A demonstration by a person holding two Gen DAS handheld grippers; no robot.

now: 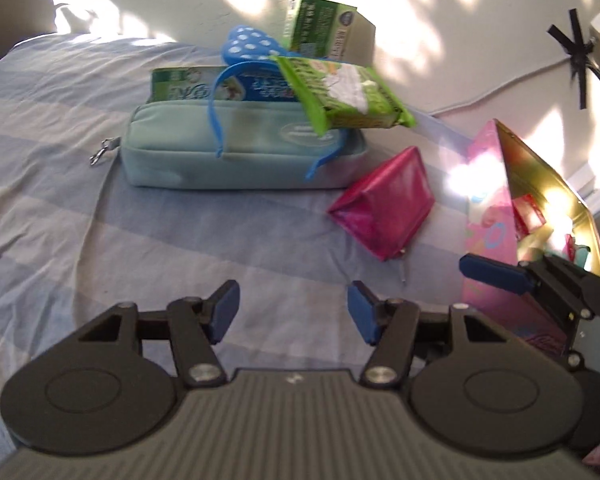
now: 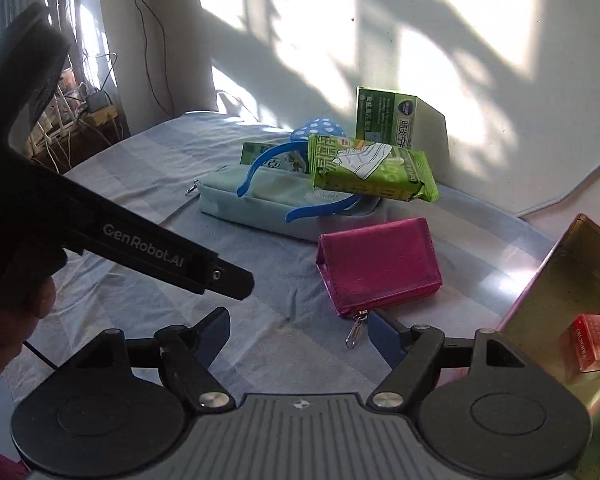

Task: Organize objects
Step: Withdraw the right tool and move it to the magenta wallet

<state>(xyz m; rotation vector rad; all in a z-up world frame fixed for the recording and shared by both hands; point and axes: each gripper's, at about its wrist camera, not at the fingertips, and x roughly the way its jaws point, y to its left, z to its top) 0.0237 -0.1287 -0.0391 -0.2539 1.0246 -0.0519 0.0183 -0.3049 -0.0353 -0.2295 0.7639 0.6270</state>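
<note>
Your sorting is only partly done, as far as I can judge. The pink tin box (image 1: 496, 208) stands open at the right edge of the bed, and some small items already lie inside it, among them a red packet (image 2: 594, 342). Still outside are the magenta wallet (image 2: 376, 266), which lies on the striped sheet (image 1: 60, 128) near the box, and a pile farther away: the light blue pencil case (image 1: 240, 152), with a blue headband (image 1: 228, 80) and a green snack packet (image 1: 340, 92) resting on top of it. A toothpaste box (image 1: 188, 86) is behind the case, and a green carton (image 1: 328, 26) stands by the wall. So most things are left.

Your left gripper (image 1: 292, 314) points down at the bare sheet, with the wallet ahead and to its right. Its jaws are apart and nothing is between them. Your right gripper (image 2: 300, 334) is just near the wallet; its right finger almost reaches the zipper pull (image 2: 356, 330). Its jaws are also apart and they hold nothing. The wallet looks like the nearest thing to take next.
</note>
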